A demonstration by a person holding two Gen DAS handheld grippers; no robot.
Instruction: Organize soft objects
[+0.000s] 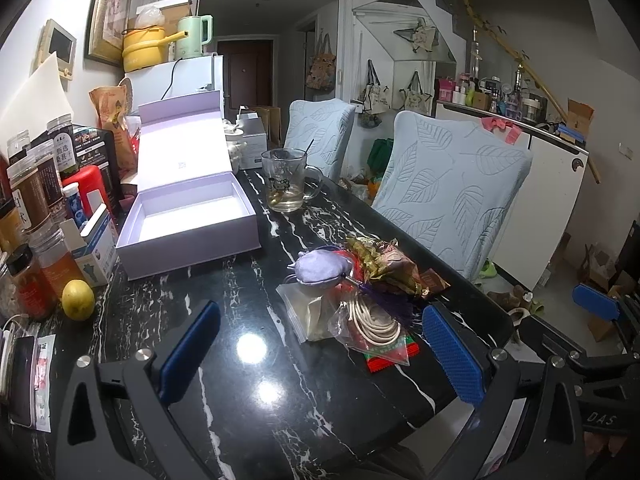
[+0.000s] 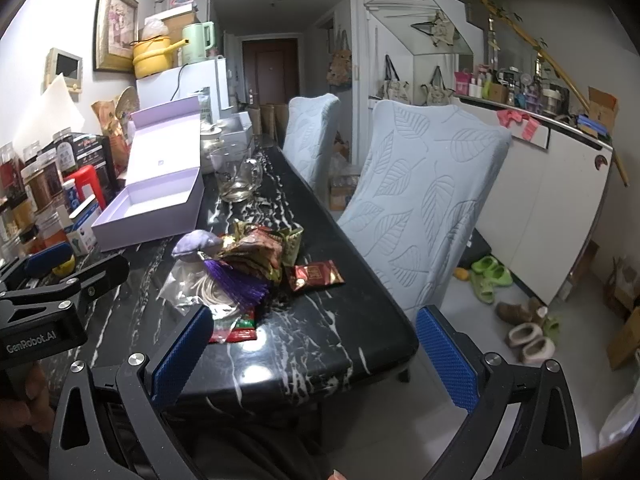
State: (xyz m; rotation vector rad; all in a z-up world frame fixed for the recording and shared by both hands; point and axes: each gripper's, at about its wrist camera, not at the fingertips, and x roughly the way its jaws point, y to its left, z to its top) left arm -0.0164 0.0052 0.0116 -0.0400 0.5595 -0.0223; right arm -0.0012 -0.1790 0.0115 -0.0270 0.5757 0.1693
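Left wrist view: the left gripper hangs spread and empty, the soft pile just ahead, lavender box ahead-left (right gripper likewise spread). Judged: nothing picked yet; next, close on the purple pouch.

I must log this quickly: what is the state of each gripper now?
Left gripper: open, holding nothing, above the table.
Right gripper: open, holding nothing.

Black marble table: open lilac box; glass mug; lemon; lavender pouch, perhaps a sachet, among packets
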